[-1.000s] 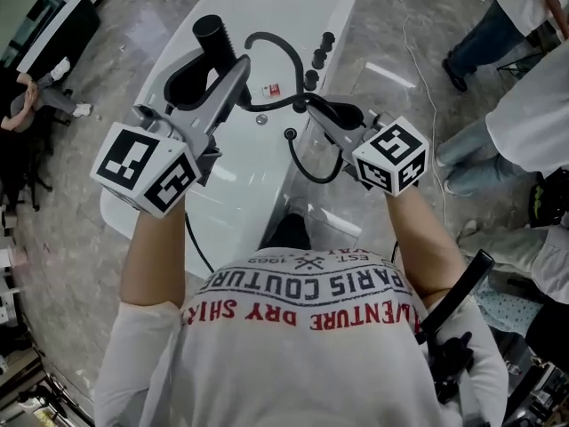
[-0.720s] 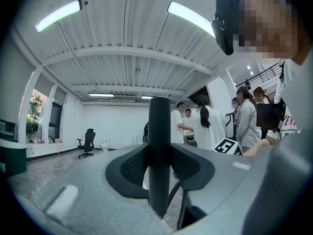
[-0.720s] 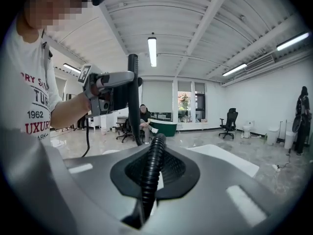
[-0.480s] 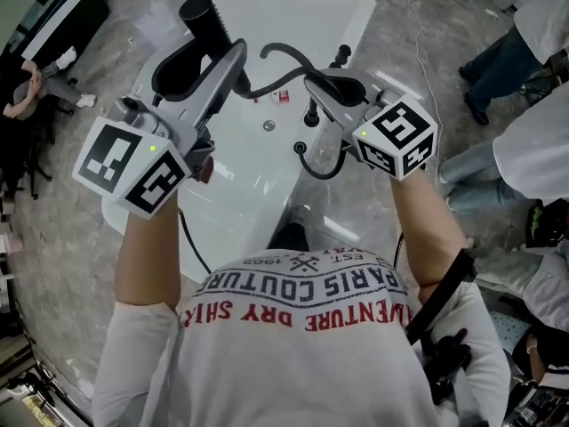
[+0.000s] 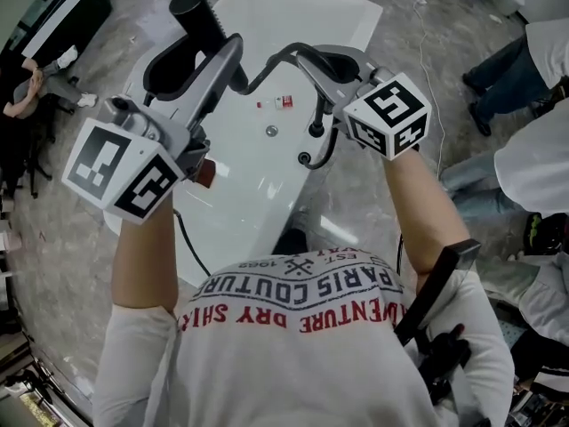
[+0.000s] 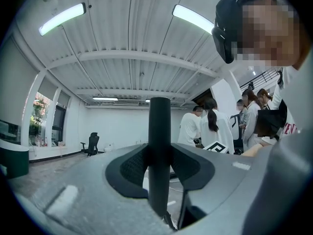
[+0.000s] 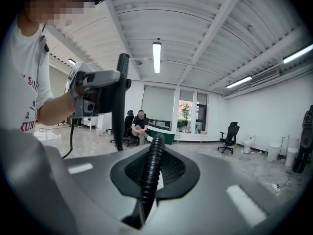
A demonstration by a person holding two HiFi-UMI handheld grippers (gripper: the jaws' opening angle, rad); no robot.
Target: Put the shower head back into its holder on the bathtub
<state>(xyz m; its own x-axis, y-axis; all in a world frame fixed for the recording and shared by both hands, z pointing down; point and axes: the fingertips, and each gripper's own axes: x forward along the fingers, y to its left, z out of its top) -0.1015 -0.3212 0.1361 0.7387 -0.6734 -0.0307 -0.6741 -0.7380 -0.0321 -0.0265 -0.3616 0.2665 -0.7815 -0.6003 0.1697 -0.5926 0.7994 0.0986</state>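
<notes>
Left gripper (image 6: 160,166) is clamped on the shower head (image 6: 159,126) by its black handle, which stands upright. Right gripper (image 7: 152,173) pinches the ribbed hose (image 7: 155,148) tight. Both are over the white bathtub (image 5: 267,25), well above the rim fittings (image 5: 313,132). Looks like the carry step, not docked yet. Next: lower the handle over the holder, line it up, feed hose slack. Can't tell which fitting is the holder.
</notes>
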